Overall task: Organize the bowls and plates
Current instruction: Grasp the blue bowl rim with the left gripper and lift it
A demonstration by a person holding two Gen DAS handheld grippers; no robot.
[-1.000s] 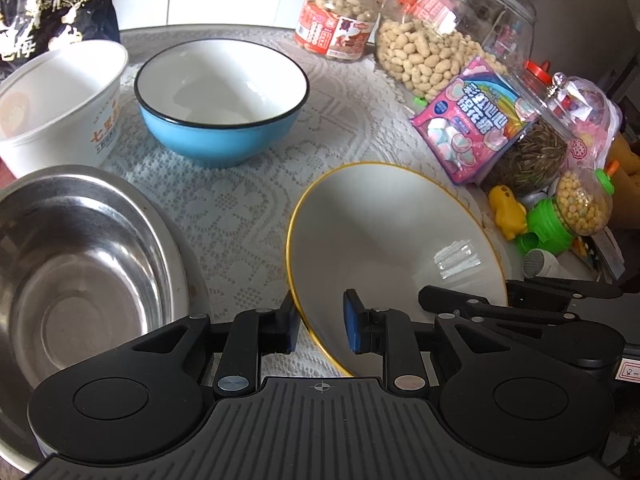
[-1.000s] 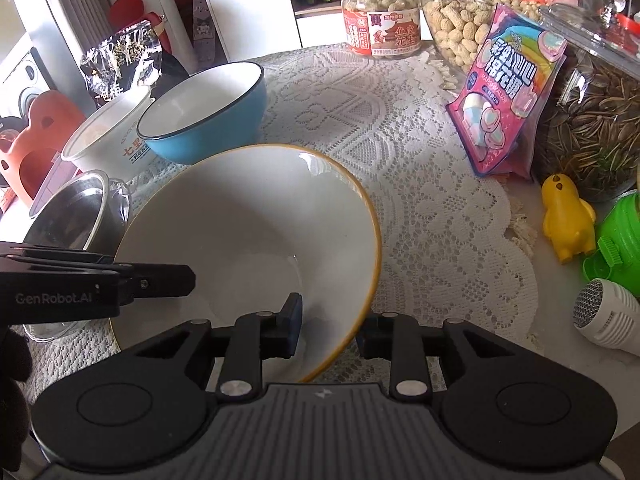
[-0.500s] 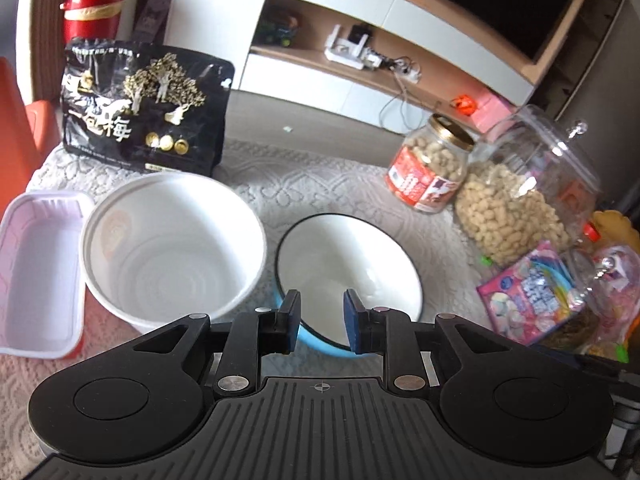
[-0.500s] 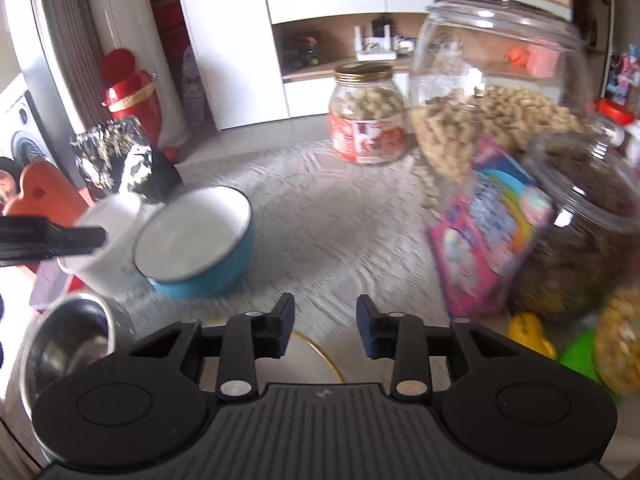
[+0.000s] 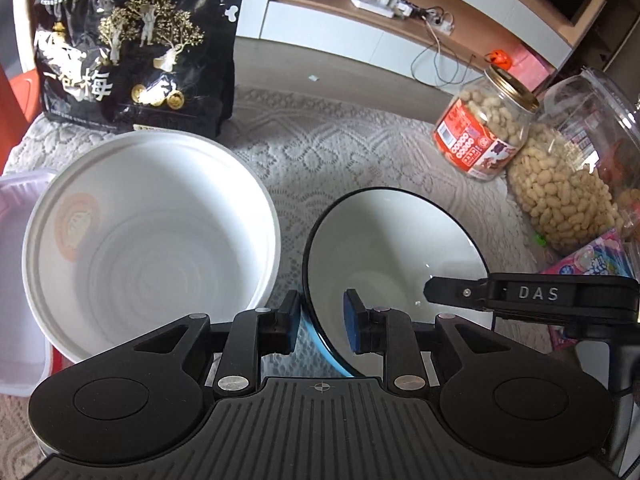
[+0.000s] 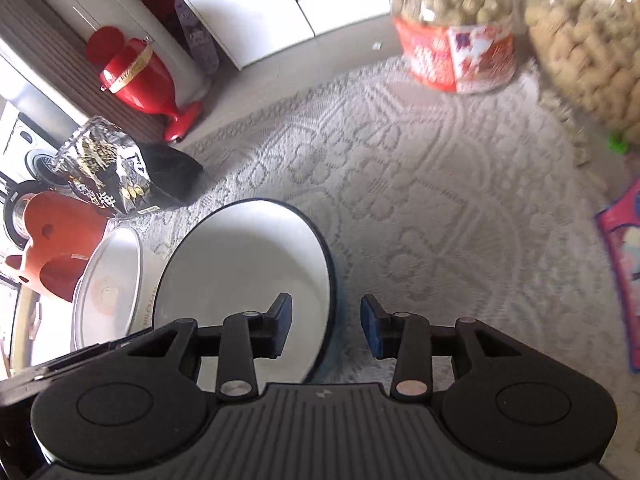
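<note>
While left tongs (image 5: 321, 326) and right tongs (image 6: 325, 326) gape astride blue bowl (image 5: 394, 256) rim, "DAS" on right tool.

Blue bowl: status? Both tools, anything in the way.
Left tool open, straddling blue bowl near rim. Right tool open, straddling the opposite rim. Bowl on lace cloth, empty. White tub close beside it.

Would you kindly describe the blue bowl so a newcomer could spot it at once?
On the white lace tablecloth, find the black plum snack bag. Before it stand two bowls; yours is the right one, blue outside with a thin black rim, unlike the all-white ribbed plastic tub.
</note>
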